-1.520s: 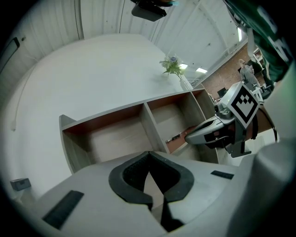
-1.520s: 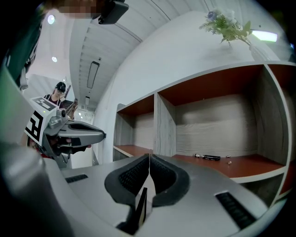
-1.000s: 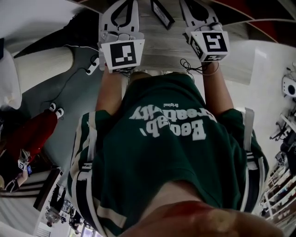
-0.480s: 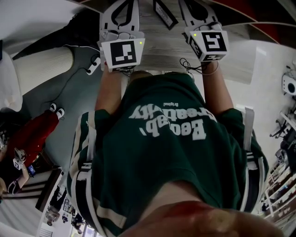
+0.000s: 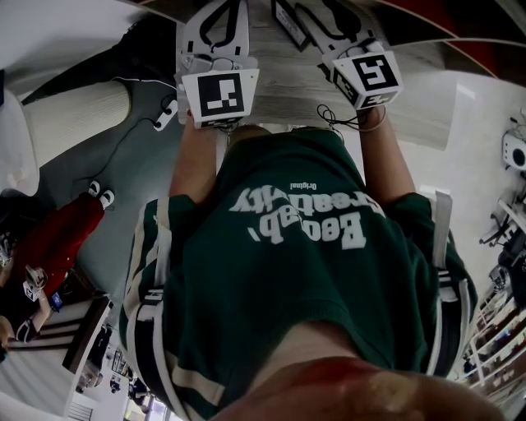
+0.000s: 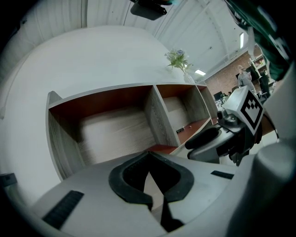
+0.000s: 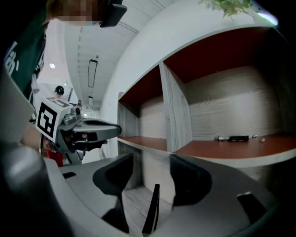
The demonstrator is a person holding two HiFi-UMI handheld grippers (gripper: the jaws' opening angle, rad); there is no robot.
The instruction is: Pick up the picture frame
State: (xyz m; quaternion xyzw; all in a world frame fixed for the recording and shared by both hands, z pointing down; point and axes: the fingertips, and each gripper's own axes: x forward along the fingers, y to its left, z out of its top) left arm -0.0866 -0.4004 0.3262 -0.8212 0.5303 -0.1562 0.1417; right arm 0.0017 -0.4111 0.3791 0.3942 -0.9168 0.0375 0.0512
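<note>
From above the person's shoulders in the head view, the picture frame [image 5: 287,24] lies on the pale wood board [image 5: 283,74] between the two tools, just beside the right gripper [image 5: 333,23] and well clear of the left gripper [image 5: 220,20]. From here it shows as a narrow dark-bordered strip slanting across the board. I cannot read either pair of jaws from this height. In the left gripper view, that tool [image 6: 149,155] has its black pads drawn together at the tips with nothing caught in them. It faces an open cubby of the shelf unit [image 6: 153,111], which has grey wood walls and a red-brown lining. A small plant [image 6: 178,58] sits on top of the unit, the other tool [image 6: 217,139] hangs off to the side, and the frame is out of sight. In the right gripper view, the frame [image 7: 151,210] stands on edge in the gap of that tool [image 7: 151,162], seen edge-on as a thin black slab leaning slightly. The jaws are spreading apart, one on each side of it, and neither pad presses on it. Past them the shelf unit's [image 7: 178,111] red-brown ledge carries a small dark object [image 7: 237,138], too small to identify.
</note>
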